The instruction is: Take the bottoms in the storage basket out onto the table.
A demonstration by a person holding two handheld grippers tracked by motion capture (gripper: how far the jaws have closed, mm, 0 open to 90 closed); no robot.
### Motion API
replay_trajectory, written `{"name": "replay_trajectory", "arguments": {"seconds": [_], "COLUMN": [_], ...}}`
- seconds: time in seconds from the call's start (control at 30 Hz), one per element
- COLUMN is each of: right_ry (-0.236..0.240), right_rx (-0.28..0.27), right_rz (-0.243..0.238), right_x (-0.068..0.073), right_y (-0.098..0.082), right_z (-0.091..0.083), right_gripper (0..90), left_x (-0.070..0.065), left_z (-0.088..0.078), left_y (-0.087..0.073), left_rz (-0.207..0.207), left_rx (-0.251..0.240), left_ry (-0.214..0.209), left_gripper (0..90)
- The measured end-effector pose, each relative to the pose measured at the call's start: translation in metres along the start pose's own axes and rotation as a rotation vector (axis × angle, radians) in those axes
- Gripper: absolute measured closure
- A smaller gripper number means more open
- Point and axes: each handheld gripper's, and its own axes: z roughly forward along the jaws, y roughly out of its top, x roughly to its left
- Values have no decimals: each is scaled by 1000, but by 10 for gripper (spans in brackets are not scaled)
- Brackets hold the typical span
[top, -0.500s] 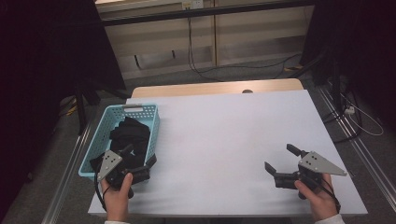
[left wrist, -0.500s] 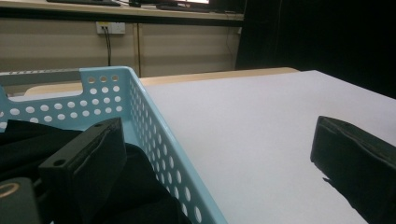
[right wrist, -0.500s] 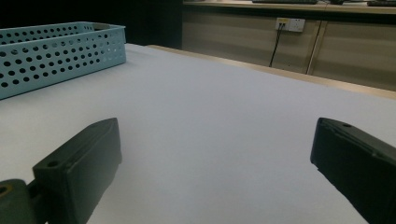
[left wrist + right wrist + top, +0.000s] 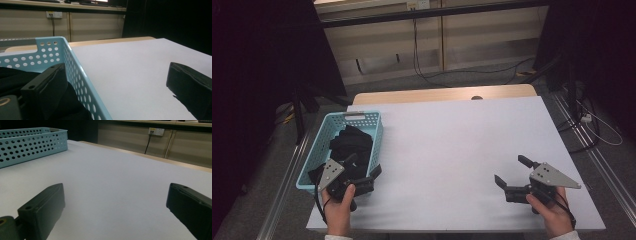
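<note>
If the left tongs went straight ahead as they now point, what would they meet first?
Probably the blue basket's right wall: the left tongs straddle it, one jaw inside over the black cloth, the other over bare table.

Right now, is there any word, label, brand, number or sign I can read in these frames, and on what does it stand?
None can be read.
The blue basket shows holes and no lettering.
The dark cloth inside it shows no tag.
The grey plate on the right hand-held gripper is blank.
The wall socket has no legible marking.
The white table bears no text.
</note>
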Motion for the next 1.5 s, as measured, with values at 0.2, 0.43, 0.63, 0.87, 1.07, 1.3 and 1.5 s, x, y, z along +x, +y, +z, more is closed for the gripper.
{"name": "replay_trajectory", "arguments": {"seconds": [0.2, 0.43, 0.63, 0.87, 1.07, 1.3, 1.5], "right_ry": [0, -2, -14, -8, -4, 4, 8], "right_rx": [7, 13, 9, 18, 22, 29, 26], "right_rz": [3, 2, 9, 9, 4, 12, 9], "right_x": [0, -2, -4, -5, -5, -6, -5], "right_y": [0, -3, -4, -5, -5, -5, -4], "right_z": [3, -1, -7, -2, -1, 5, 5], "right_gripper": [14, 16, 17, 18, 19, 22, 22], "left_x": [-1, 1, 9, 26, 47, 73, 86], "left_z": [0, 0, -6, -6, 2, 17, 26], "left_y": [3, 17, 39, 56, 66, 65, 64], "left_rz": [-18, -27, -10, 22, 18, -1, 22], "left_rx": [11, 19, 60, 97, 141, 202, 237], "left_ry": [6, 7, 12, 20, 31, 64, 85], "left_gripper": [30, 29, 26, 23, 26, 30, 33]}}
